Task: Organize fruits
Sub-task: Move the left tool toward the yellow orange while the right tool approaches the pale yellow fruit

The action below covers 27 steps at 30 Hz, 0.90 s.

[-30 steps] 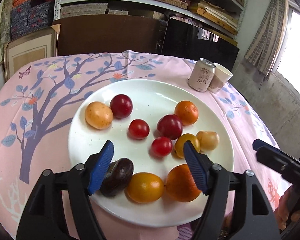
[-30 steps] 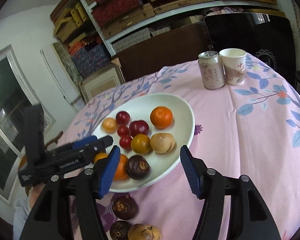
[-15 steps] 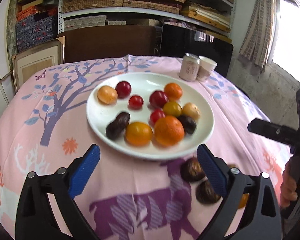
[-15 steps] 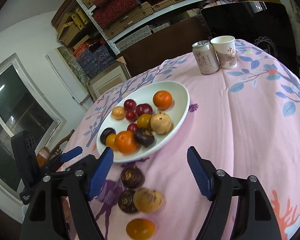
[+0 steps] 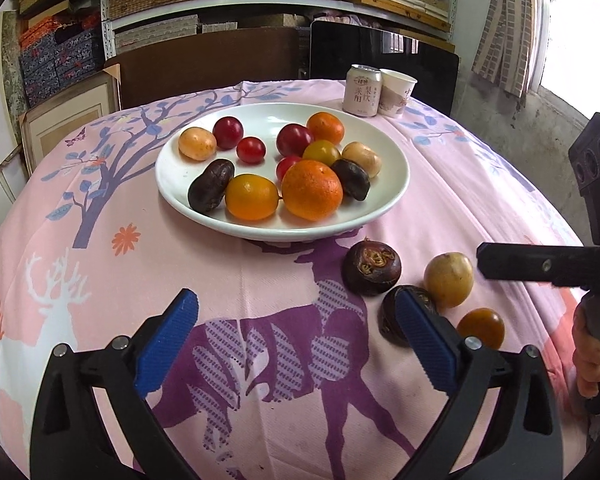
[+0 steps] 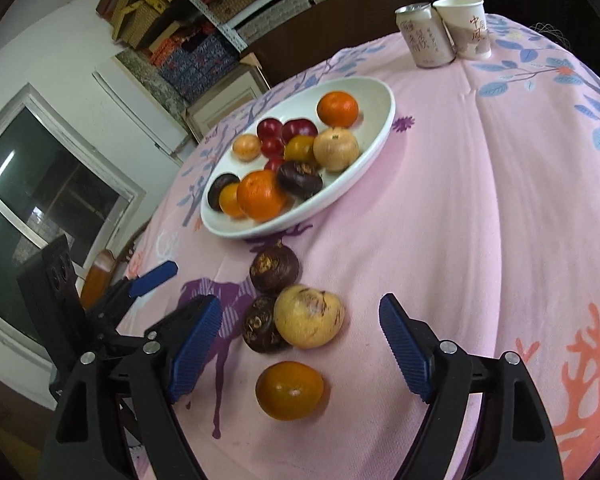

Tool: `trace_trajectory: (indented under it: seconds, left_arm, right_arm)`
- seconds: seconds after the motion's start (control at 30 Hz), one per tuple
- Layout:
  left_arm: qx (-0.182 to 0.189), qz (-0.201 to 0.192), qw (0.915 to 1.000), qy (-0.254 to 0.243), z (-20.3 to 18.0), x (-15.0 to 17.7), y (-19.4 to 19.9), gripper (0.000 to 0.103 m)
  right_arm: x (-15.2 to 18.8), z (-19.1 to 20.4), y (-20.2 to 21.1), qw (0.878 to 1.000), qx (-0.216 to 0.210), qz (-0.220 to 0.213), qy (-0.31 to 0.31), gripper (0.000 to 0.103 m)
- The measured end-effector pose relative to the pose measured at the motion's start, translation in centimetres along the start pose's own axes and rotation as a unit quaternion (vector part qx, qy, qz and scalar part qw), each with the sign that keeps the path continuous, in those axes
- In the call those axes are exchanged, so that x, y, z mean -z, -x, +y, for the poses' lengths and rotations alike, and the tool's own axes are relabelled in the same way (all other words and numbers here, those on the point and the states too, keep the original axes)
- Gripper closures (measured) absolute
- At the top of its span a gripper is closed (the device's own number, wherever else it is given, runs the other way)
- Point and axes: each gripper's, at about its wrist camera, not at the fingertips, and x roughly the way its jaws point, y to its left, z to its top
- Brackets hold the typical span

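A pick-up step is judged in hand. Four fruits lie on the surface (image 6: 500,208) before the plate (image 6: 384,120). The right gripper (image 6: 300,344), jaws apart and empty, is positioned over the yellow fruit (image 6: 309,316), which touches a dark fruit (image 6: 260,330); separation is required. The left gripper (image 5: 296,344) is open, empty. A can (image 5: 362,90) and cup (image 5: 396,92) stand well clear.

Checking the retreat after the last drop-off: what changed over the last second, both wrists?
The left gripper pulled back from over the white plate to the near table edge, jaws open and empty throughout. The right gripper also backed off and now frames the four loose fruits, nearest the pale yellow fruit. Fruits on the plate, the can and the paper cup stayed put.
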Motion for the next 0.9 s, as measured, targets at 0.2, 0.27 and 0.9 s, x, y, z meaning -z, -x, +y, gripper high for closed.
trace_trajectory:
  seconds: [0.2, 0.27, 0.9]
  left_arm:
    - [0.004, 0.001, 0.9999, -0.014, -0.7, 0.0, 0.1, 0.005]
    - [0.005, 0.003, 0.9998, -0.020, -1.0, -0.1, 0.0, 0.005]
    - [0.034, -0.003, 0.9944, -0.100, -5.3, 1.0, 0.7, 0.005]
  right_arm:
    - [0.3, 0.7, -0.6, 0.998, 0.058, 0.007, 0.029, 0.021]
    - [0.4, 1.1, -0.8, 0.993, 0.104, 0.003, 0.057, 0.021]
    - [-0.9, -0.7, 1.1, 0.979, 0.179, -0.071, 0.065, 0.022]
